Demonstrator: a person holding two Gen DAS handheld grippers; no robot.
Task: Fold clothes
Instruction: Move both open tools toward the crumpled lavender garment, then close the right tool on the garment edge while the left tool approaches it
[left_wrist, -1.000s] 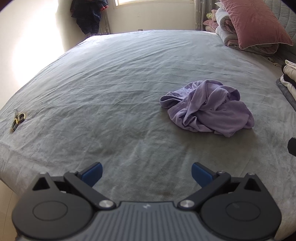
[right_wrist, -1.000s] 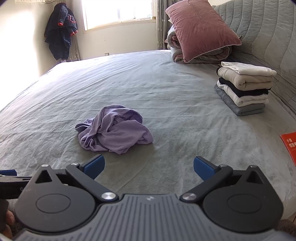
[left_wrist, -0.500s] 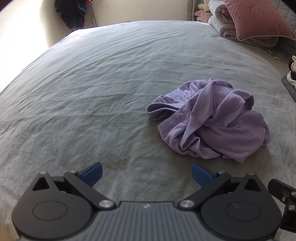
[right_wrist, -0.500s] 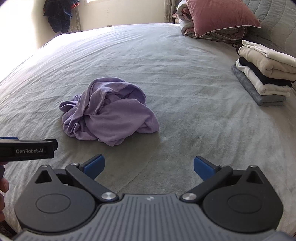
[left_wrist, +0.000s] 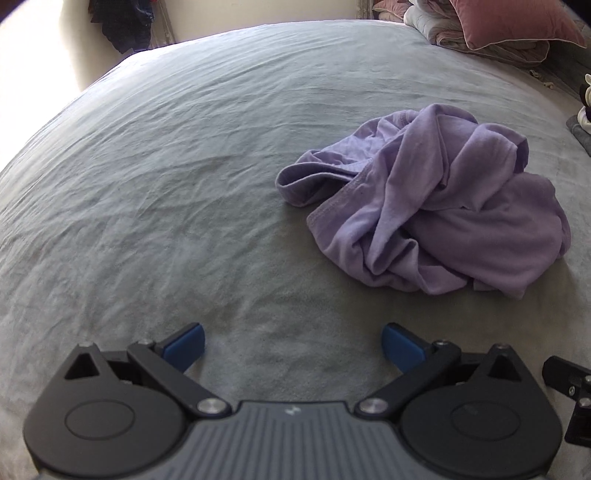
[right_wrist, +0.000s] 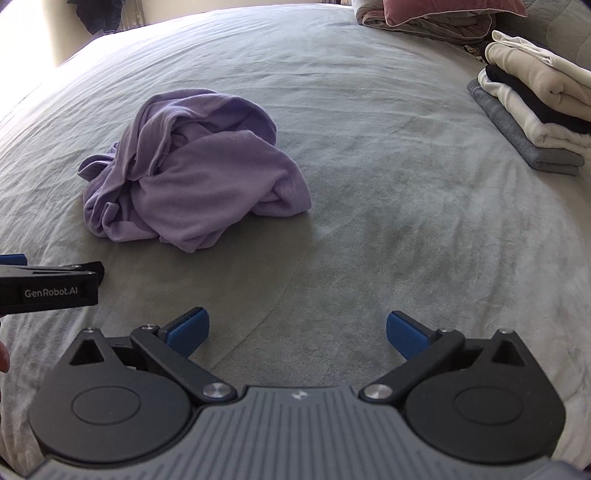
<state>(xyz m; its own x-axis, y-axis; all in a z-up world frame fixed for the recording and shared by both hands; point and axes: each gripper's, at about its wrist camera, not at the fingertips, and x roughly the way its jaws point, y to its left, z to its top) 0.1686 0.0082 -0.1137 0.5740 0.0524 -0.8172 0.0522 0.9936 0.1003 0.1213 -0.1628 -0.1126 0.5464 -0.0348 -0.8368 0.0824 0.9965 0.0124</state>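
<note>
A crumpled lilac garment (left_wrist: 436, 199) lies in a heap on the grey bed (left_wrist: 166, 166), ahead and to the right of my left gripper (left_wrist: 293, 345). That gripper is open, its blue pads wide apart over bare bedcover, nothing between them. In the right wrist view the same lilac garment (right_wrist: 192, 166) sits ahead and to the left of my right gripper (right_wrist: 297, 332), which is also open and empty. The left gripper's body (right_wrist: 48, 290) shows at the left edge there.
A stack of folded clothes (right_wrist: 535, 110), cream, black and grey, rests at the bed's right side. A pink pillow on folded quilts (left_wrist: 509, 26) lies at the headboard. Dark clothing (left_wrist: 122, 22) hangs by the far wall. The bedcover stretches away on the left.
Both grippers have moved forward and tipped down toward the bed, so the lilac garment looms larger and nearer. Both stayed open. The garment has not been touched.
</note>
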